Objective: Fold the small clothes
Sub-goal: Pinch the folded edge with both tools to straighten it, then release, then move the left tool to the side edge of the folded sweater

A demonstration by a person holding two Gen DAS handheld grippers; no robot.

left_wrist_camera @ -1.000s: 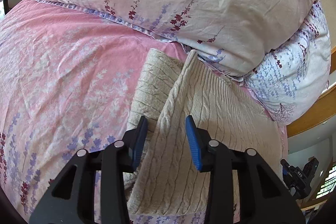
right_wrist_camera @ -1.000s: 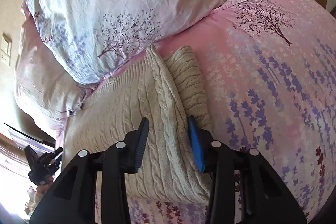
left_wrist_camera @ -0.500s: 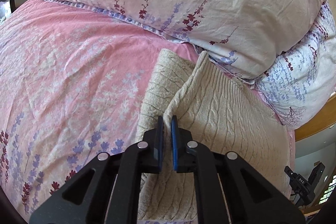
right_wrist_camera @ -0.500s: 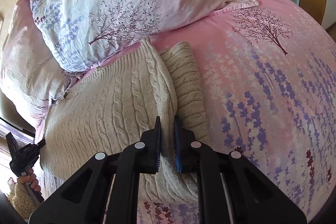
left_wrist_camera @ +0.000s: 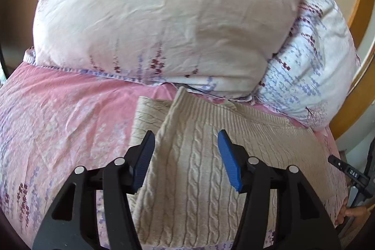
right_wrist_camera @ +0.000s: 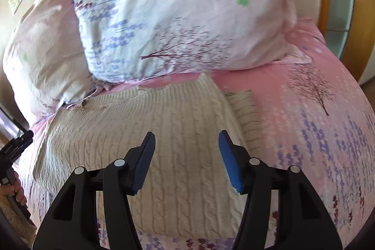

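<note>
1. Lying on the pink floral-print bed [left_wrist_camera: 58,123], the one cream cable-knit sweater [left_wrist_camera: 201,170] sits up near the head edge, its ribbed hem just below the pillows; one side has been turned over the body, with a strip of a lower layer showing beside the fold.
2. Hovering above the knit, the left hand-held gripper [left_wrist_camera: 186,156] has its blue-padded jaws spread wide and holds nothing.
3. The right hand-held gripper [right_wrist_camera: 186,156] is likewise spread apart and empty, poised over the middle of the same sweater [right_wrist_camera: 164,144].
4. Handling, as a judgement: the thick knit looks soft, limp and fairly light, with no stiffness of its own, so it will likely sag and stretch if lifted by one point. The textured cables should give the pads good grip, so slipping seems unlikely; nothing here is fragile.
5. Best holds, probably: pinch through both layers at the folded edge or at the ribbed hem corners, one gripper to each end, so the panel travels flat.
6. Count: one sweater, two hand-held grippers, two pillows — a pale pink floral pillow [left_wrist_camera: 152,22] resting partly on a white pillow with lavender sprigs [left_wrist_camera: 316,76].
</note>
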